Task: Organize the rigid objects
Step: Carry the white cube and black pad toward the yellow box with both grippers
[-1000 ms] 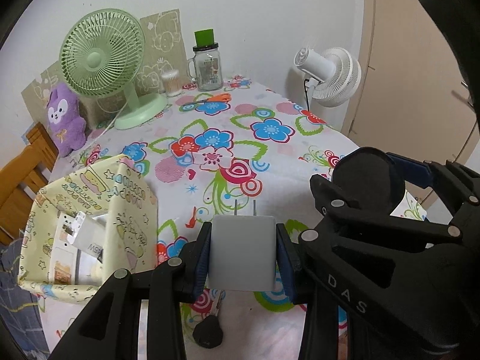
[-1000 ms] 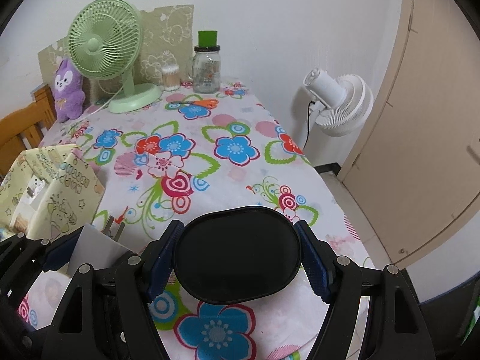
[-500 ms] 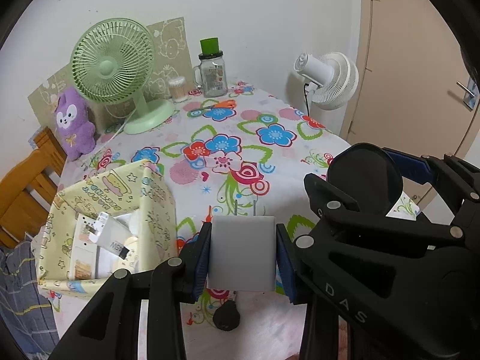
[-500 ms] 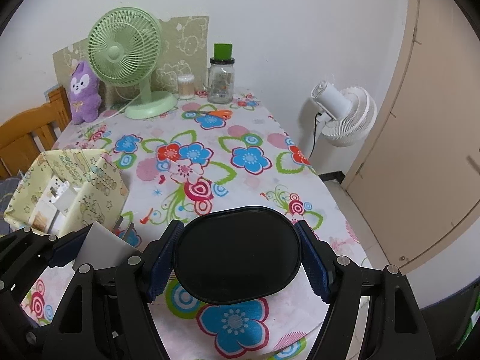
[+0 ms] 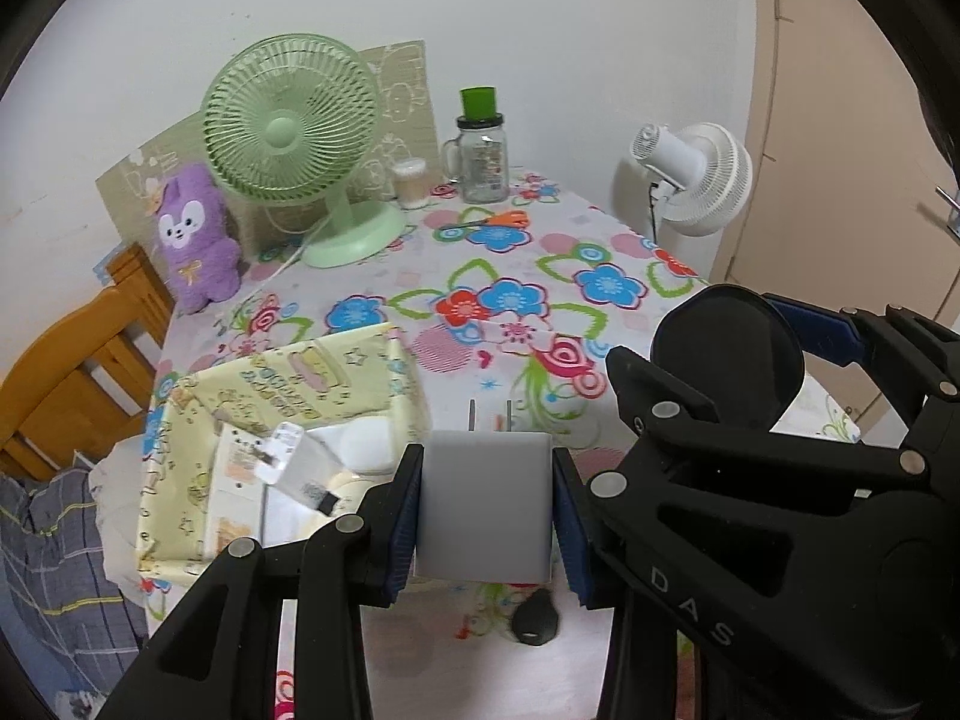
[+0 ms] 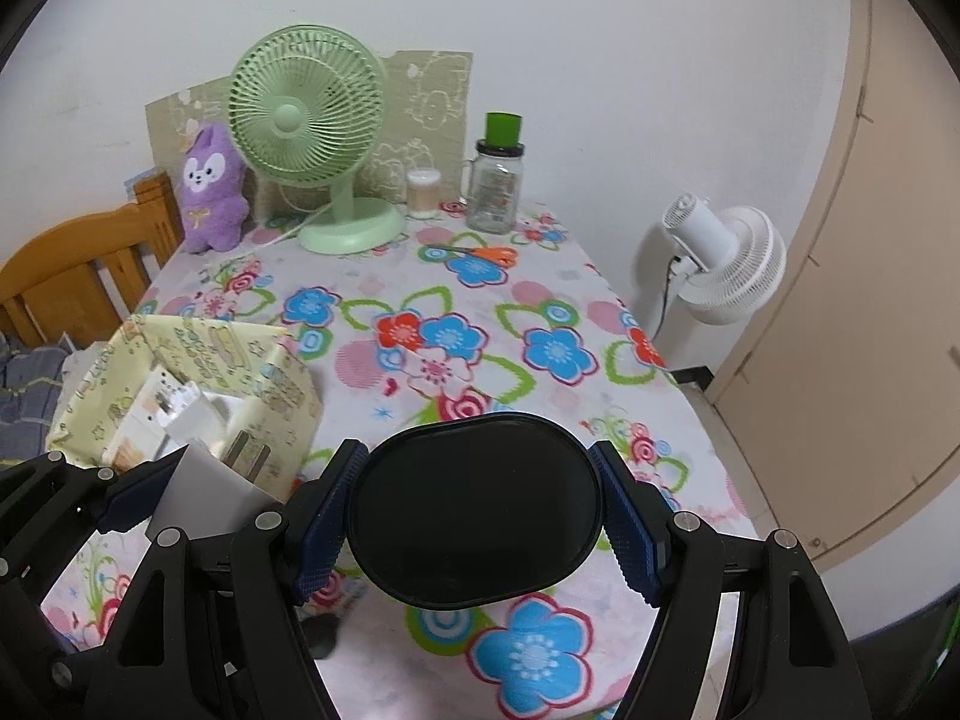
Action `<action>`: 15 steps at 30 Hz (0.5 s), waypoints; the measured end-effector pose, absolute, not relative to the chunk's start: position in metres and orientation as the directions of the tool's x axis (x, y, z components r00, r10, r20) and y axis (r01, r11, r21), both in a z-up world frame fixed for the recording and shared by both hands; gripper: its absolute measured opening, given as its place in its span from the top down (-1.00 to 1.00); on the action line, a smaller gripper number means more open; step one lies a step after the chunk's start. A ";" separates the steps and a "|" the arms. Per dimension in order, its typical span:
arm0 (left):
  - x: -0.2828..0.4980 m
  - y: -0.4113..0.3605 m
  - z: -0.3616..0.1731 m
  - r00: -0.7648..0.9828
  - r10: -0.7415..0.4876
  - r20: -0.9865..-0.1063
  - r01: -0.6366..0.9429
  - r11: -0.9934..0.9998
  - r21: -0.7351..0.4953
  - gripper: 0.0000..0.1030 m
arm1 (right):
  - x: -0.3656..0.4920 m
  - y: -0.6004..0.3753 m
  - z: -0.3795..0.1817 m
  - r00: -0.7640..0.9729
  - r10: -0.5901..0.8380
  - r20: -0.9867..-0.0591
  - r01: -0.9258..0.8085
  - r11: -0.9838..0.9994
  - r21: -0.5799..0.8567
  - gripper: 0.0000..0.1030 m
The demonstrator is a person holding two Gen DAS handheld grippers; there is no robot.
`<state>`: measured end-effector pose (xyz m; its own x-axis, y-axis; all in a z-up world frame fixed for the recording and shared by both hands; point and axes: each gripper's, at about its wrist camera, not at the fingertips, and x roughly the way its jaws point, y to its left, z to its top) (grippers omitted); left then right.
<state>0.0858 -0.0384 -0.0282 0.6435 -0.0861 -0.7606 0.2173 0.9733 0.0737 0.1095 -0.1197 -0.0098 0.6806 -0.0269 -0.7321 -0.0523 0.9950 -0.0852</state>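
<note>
Clamped in the left gripper [image 5: 485, 510], pads about half shut and pressing on both flat sides: a white plug charger [image 5: 486, 480], two metal prongs pointing away. Clamped in the right gripper [image 6: 477, 516], jaws wider and pressing on both ends: a black oval thing [image 6: 474, 498], maybe a case or a lid, hard to tell from here. No change in either grip since a second ago.

Moved since then: both hands, up and off the table [image 6: 540, 300], together and side by side. Seen from higher now, with more of the flowered cloth showing under the held things. Closer now to the yellow cloth box [image 5: 336, 372] at the left edge of the table, near the front corner. Charger now just beside the box's right wall in the left view, not yet over the open top. Already inside the box: a few white plugs and small packs.

Meaning for the task: both things picked up fine, carrying step under way, dropping step not yet done. Likely next: charger over the open box, then pads apart. Black oval thing farther from the box, so probably second.

Left on the cloth near the front edge, below the charger: one small black thing [image 5: 536, 618], not yet tidied. Far back edge untouched: green fan [image 6: 309, 120], purple plush toy [image 6: 213, 192], glass jar [image 6: 495, 186].
</note>
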 end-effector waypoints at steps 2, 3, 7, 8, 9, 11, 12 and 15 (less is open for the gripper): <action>0.088 -0.031 -0.028 0.643 -0.079 -0.761 0.210 0.975 0.076 0.21 | 0.113 -0.111 -0.010 0.678 -0.018 -0.735 -0.062 0.995 -0.081 -0.48; 0.089 -0.026 -0.028 0.643 -0.075 -0.762 0.205 0.976 0.078 0.21 | 0.114 -0.109 -0.010 0.676 -0.015 -0.737 -0.065 0.995 -0.079 -0.48; 0.093 -0.008 -0.030 0.643 -0.060 -0.764 0.183 0.980 0.078 0.21 | 0.119 -0.091 -0.012 0.671 0.000 -0.741 -0.083 0.994 -0.075 -0.48; 0.094 -0.005 -0.030 0.643 -0.056 -0.764 0.178 0.981 0.078 0.21 | 0.121 -0.086 -0.013 0.670 0.005 -0.743 -0.090 0.993 -0.074 -0.48; 0.095 -0.001 -0.031 0.643 -0.052 -0.764 0.172 0.982 0.078 0.21 | 0.123 -0.081 -0.014 0.667 0.012 -0.745 -0.098 0.993 -0.071 -0.48; 0.097 0.009 -0.033 0.642 -0.041 -0.766 0.157 0.984 0.080 0.21 | 0.125 -0.071 -0.016 0.661 0.025 -0.750 -0.113 0.991 -0.067 -0.48; 0.098 0.014 -0.034 0.641 -0.036 -0.766 0.152 0.985 0.080 0.21 | 0.127 -0.067 -0.017 0.659 0.032 -0.752 -0.121 0.991 -0.064 -0.48; 0.102 0.026 -0.038 0.639 -0.020 -0.769 0.134 0.987 0.085 0.21 | 0.133 -0.054 -0.021 0.652 0.051 -0.756 -0.143 0.988 -0.057 -0.48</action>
<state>0.1017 0.0255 -0.0378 0.6390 -0.0202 -0.7689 0.1336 0.9874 0.0851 0.1327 -0.0540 -0.0212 0.6521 0.0510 -0.7564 -0.1430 0.9881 -0.0567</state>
